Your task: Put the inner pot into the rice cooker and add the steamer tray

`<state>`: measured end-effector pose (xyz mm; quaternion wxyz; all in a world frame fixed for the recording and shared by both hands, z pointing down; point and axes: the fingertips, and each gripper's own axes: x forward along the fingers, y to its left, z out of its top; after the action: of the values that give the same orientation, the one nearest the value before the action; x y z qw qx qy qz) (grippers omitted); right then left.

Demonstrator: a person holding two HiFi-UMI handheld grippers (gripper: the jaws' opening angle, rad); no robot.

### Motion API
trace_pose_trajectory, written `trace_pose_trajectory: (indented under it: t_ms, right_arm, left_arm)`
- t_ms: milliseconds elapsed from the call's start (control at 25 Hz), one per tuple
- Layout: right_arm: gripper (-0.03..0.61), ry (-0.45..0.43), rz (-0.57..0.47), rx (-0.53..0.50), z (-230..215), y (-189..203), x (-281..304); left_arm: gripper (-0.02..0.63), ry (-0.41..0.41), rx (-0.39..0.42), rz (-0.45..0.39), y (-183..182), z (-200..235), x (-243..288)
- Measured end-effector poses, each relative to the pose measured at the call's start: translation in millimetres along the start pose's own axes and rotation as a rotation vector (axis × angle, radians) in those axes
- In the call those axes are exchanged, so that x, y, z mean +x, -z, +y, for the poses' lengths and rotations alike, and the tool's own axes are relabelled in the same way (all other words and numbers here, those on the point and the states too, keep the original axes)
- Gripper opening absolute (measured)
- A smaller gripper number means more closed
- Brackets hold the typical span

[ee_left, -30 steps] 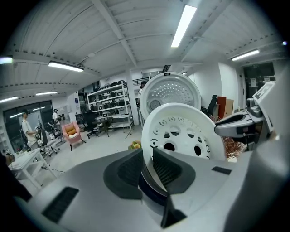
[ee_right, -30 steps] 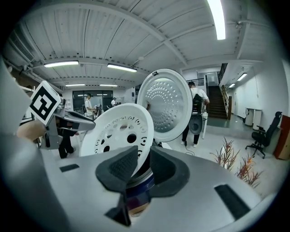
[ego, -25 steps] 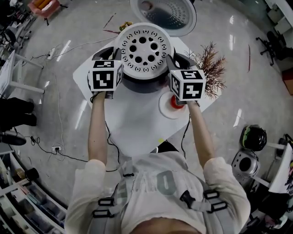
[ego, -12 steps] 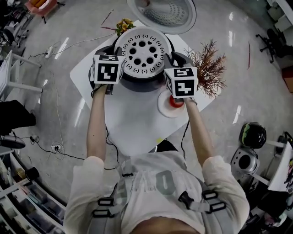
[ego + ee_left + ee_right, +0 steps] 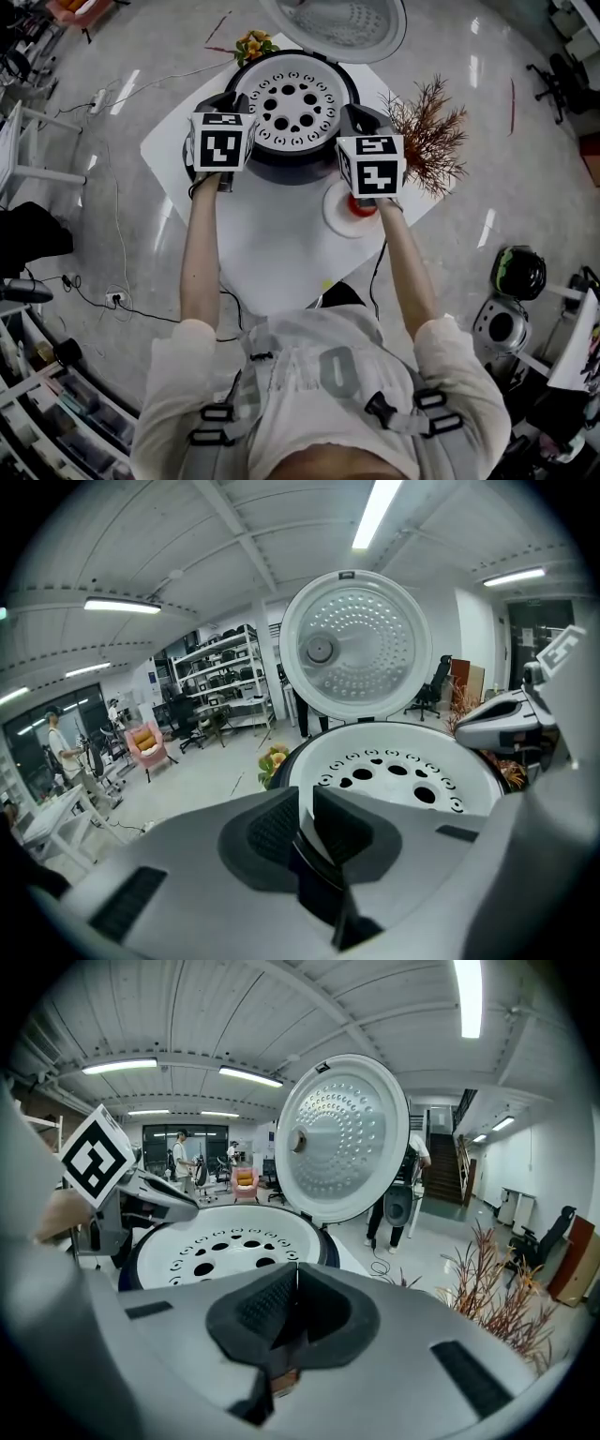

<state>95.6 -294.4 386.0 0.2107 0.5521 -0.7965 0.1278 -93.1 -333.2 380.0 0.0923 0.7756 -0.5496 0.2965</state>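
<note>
Left tool (image 5: 307, 803) tightening, right tool (image 5: 295, 1283) shut

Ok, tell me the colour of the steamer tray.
The tray is white, pierced with dark round holes. It shows best in the head view.

In rice cooker (image 5: 286, 171) sits steamer tray (image 5: 292, 105). Behind rice cooker stands lid (image 5: 342, 23); dried plant (image 5: 433, 141) to its right, dish (image 5: 335, 216) front-right.

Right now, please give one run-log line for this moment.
tray in cooker, lid open | left gripper: jaws just closing on tray rim | right gripper: jaws just closed, shut at tray's right edge
</note>
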Motion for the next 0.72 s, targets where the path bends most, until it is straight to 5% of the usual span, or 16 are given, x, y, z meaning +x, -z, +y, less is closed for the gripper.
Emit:
trace_pose_trajectory:
  t_ms: [360, 720]
  right_arm:
    - [0.013, -0.011, -0.016, 0.008, 2.7, -7.8, 1.4]
    - [0.012, -0.033, -0.155, -0.038, 23.2, -65.3, -31.5]
  left_arm:
    - [0.06, 0.004, -0.049, -0.03, -6.6, 3.4, -5.4]
    - [0.06, -0.073, -0.078, -0.203, -48.6, 33.1, -70.9]
